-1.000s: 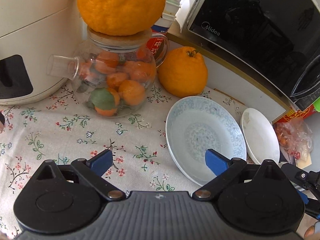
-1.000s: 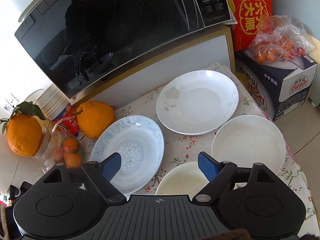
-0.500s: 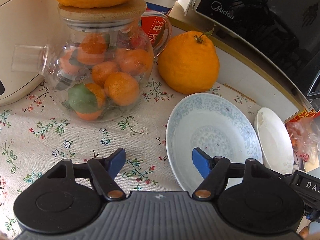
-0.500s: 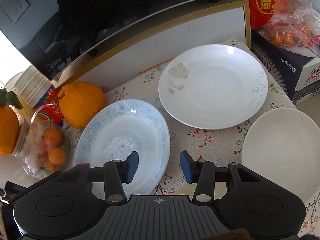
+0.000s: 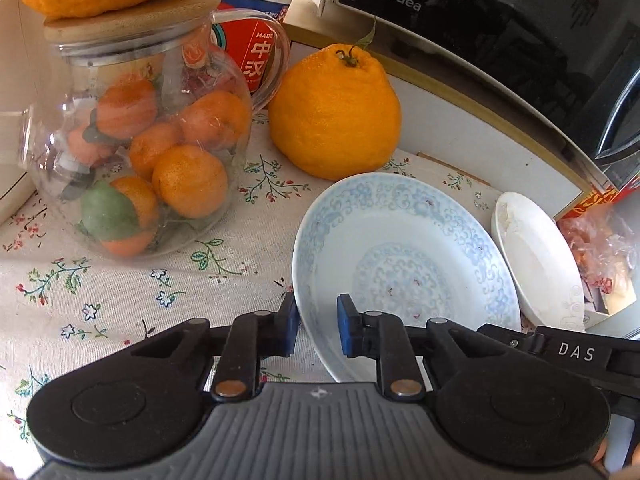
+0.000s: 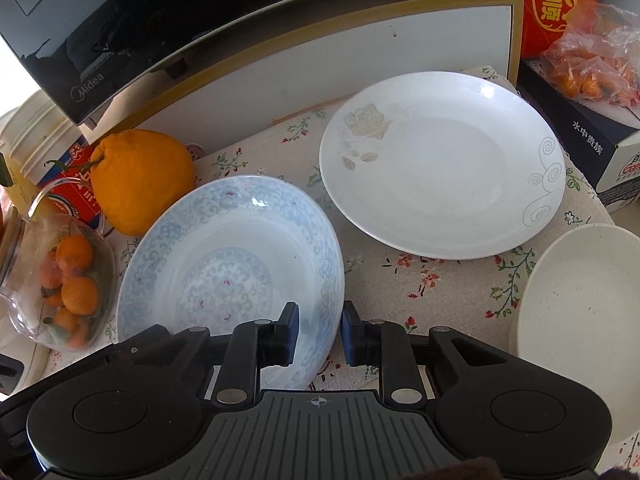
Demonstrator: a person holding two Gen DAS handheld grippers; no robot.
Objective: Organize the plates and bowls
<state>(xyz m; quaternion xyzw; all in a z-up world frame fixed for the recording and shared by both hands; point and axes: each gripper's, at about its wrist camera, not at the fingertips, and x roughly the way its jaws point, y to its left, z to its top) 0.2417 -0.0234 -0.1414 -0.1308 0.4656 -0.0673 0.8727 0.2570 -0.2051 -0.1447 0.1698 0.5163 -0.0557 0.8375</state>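
A pale blue patterned plate [image 5: 404, 248] [image 6: 224, 256] lies on the floral tablecloth. My left gripper [image 5: 318, 330] straddles its near left rim, jaws closing, blue pads on either side of the rim and touching it. My right gripper [image 6: 320, 330] has the plate's near right rim between its pads, jaws closing onto it as well. A white plate with a rose print [image 6: 440, 168] [image 5: 536, 256] sits to the right of the blue one. A cream bowl [image 6: 580, 320] stands further right, near the table edge.
A large orange [image 5: 336, 116] and a glass jar of small oranges [image 5: 136, 152] stand behind and left of the blue plate. A black microwave [image 6: 200, 12] on a white stand closes the back. A box with a bag of oranges [image 6: 580, 136] is at the right.
Both grippers came down toward the blue plate, and their jaws went from wide apart to narrow around its rim. The plates and bowl stayed in place.
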